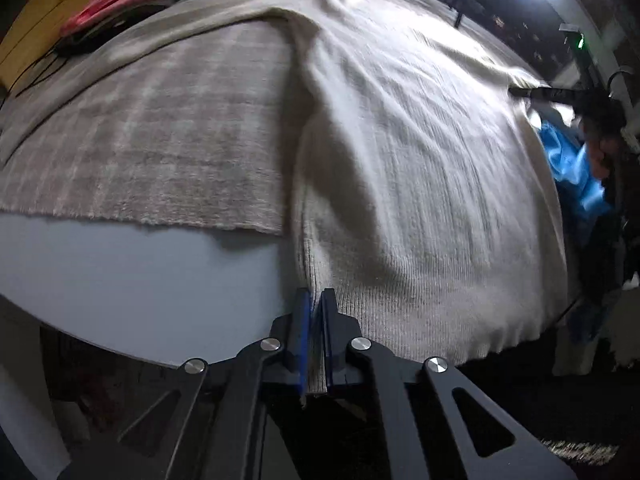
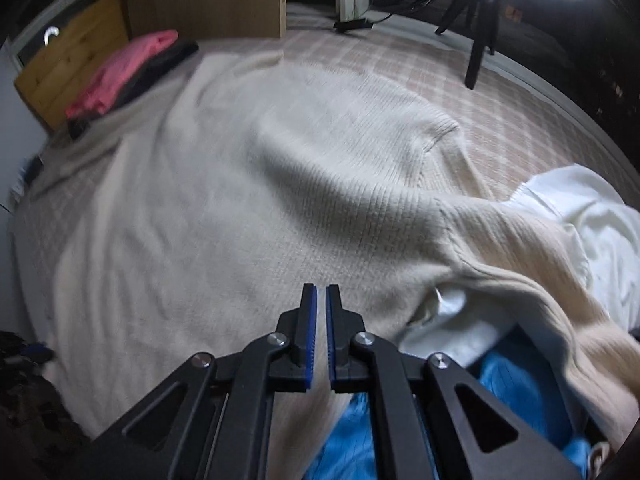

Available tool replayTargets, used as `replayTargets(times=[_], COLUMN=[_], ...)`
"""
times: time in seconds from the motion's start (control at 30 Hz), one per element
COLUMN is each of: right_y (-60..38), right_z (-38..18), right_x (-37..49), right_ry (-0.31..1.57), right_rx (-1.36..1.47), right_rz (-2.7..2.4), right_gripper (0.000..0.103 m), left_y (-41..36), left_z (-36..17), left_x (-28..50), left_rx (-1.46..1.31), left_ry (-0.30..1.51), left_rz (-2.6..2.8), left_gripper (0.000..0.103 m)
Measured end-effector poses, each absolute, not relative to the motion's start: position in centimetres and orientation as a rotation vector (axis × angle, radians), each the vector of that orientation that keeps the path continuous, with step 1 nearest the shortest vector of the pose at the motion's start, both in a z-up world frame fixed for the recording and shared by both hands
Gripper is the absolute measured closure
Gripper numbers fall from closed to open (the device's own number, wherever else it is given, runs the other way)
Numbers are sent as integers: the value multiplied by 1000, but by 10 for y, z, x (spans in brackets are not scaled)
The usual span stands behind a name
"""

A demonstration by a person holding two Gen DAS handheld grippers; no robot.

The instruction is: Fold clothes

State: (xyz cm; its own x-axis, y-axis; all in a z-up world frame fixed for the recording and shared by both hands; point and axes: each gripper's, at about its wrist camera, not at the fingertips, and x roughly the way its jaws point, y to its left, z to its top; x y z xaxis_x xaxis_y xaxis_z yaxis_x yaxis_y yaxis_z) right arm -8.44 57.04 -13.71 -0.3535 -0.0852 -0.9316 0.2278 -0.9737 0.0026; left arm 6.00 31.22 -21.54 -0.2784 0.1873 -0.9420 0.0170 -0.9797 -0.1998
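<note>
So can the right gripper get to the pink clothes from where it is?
Probably not yet. The right gripper hangs shut over the near part of the cream sweater, and the pink clothes lie at the far corner. Nothing blocks the way; the hand would just need to travel across.

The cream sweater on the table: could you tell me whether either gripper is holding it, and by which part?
The left gripper pinches the cream sweater at its ribbed hem corner. The right gripper is shut over it, but a hold cannot be told.
</note>
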Motion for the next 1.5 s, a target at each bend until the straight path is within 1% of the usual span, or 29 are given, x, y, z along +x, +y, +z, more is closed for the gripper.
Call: replayTargets(times=[0.07,0.17,0.23,0.27,0.33,0.4,0.43,0.47,0.5,0.57,0.63,0.67,0.7,0.73,0.77,0.83,0.93,1.03,1.13,1.17,1.2,1.23,1.27,1.3,1.33,1.37,1.4,1.47,1.5], right_y=[576,592,596,597,600,607,611,616,621,635,648,649,648,648,645,645,648,648,645,644,643,641,640,638,636,634,633,640,644], right_z=[-150,-160,-159,-155,-136,-110,-99,-92,-89,-92,-105,-111,-118,-128,-137,-149,-160,-164,-168,-169,-169,-169,-168,-167,-165,-162,-160,-161,-164], right_x=[-90,-93,-93,-94,-97,-107,-116,-127,-138,-166,-196,-208,-217,-227,-234,-240,-241,-242,-246,-247,-248,-249,-249,-249,-249,-249,-248,-247,-248], right_ry=[250,258,269,257,193,156,179,207,242,259,181,149,125,114,116,114,65,13,18,26,32,37,44,52,60,94,169,311,313], right_rx=[1733,1796,1830,1835,1797,1698,1651,1611,1580,1566,1580,1591,1611,1635,1661,1691,1706,1695,1686,1673,1663,1655,1646,1636,1626,1616,1603,1626,1663], right_rz=[-2439,-2437,-2416,-2407,-2409,-2470,-2526,-2576,-2622,-2666,-2653,-2640,-2621,-2607,-2597,-2573,-2525,-2489,-2477,-2482,-2484,-2485,-2489,-2490,-2490,-2503,-2548,-2654,-2654], right_gripper=[98,98,98,98,96,88,69,56,54,54,54,54,54,54,54,54,54,54,54,54,54,58,75,88,93,93,93,93,93], left_y=[304,293,298,297,287,276,272,269,266,264,266,266,266,266,268,276,281,282,278,277,276,275,274,273,272,271,268,260,259], left_z=[-202,-196,-202,-204,-193,-167,-151,-137,-124,-106,-101,-101,-105,-109,-116,-130,-159,-183,-198,-200,-202,-203,-203,-202,-198,-194,-192,-199,-204], left_x=[72,89,89,86,75,55,39,20,-6,-66,-117,-143,-169,-195,-222,-258,-305,-321,-330,-330,-330,-330,-329,-328,-326,-324,-322,-323,-323], left_rx=[-1836,-1855,-1925,-1971,-1992,-1920,-1859,-1801,-1746,-1634,-1561,-1530,-1510,-1490,-1478,-1468,-1497,-1573,-1608,-1607,-1611,-1622,-1633,-1642,-1639,-1626,-1625,-1670,-1689], left_ry=[-216,-234,-137,-114,-140,-168,-182,-186,-161,-32,79,124,151,177,217,301,314,366,318,314,321,343,352,355,374,421,445,423,434], left_rz=[2449,2466,2406,2382,2368,2403,2429,2444,2447,2480,2491,2487,2467,2448,2435,2436,2359,2330,2307,2306,2315,2336,2346,2358,2391,2437,2475,2503,2491], left_gripper=[99,98,103,102,100,100,100,99,96,93,92,88,80,77,77,77,75,74,74,75,82,93,100,100,100,100,100,100,99])
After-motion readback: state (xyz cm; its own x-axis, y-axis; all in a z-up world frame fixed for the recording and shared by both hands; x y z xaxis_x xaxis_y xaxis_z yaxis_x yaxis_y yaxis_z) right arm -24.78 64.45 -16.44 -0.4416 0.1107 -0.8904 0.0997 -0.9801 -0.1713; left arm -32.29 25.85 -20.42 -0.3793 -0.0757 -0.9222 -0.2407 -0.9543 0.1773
